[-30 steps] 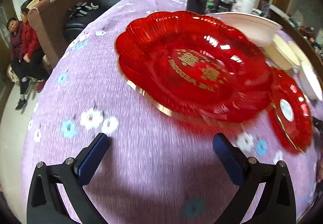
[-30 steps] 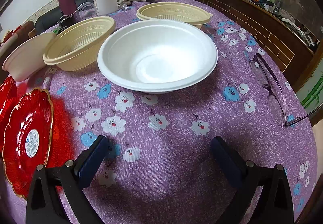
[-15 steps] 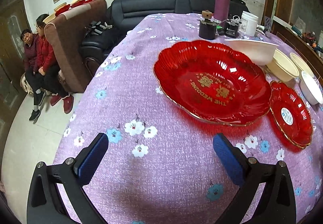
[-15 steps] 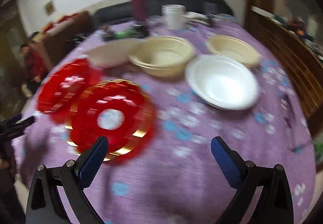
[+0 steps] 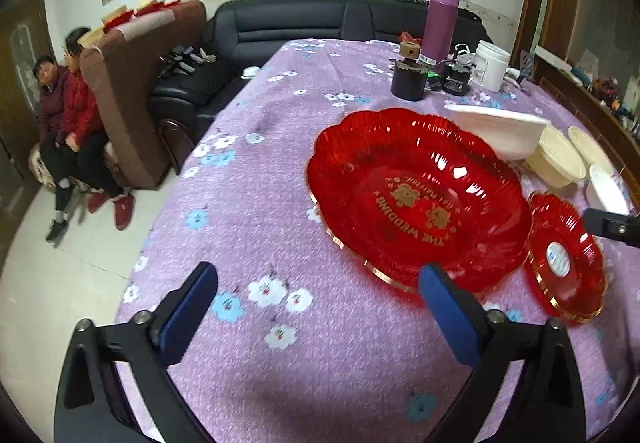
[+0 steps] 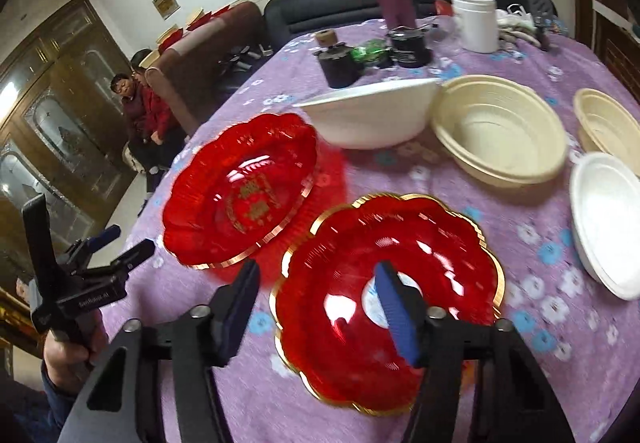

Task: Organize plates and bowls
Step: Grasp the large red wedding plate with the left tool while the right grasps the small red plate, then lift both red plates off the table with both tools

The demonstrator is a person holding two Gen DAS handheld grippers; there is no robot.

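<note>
A large red plate (image 5: 416,199) with gold lettering lies on the purple tablecloth, and a small gold-rimmed red plate (image 6: 384,283) lies beside it. My left gripper (image 5: 316,303) hovers before the large plate's near rim, its jaws closing slightly over bare cloth. My right gripper (image 6: 316,283) hangs over the small plate's left rim, its jaws closing with that rim between them and the pads touching nothing. Beyond stand a tilted white bowl (image 6: 372,115), two cream bowls (image 6: 500,135) (image 6: 608,127) and a second white bowl (image 6: 608,219).
At the table's far end stand a purple flask (image 5: 440,23), a white jar (image 5: 490,65) and dark small containers (image 5: 408,81). Two people (image 5: 68,123) sit at the left by a brown chair (image 5: 132,91). A hand (image 6: 68,347) holds the left gripper (image 6: 112,247) at the table's left edge.
My right gripper swung left from the white bowl to above the small red plate, and its jaws narrowed. My left gripper rose and backed away from the large red plate.
</note>
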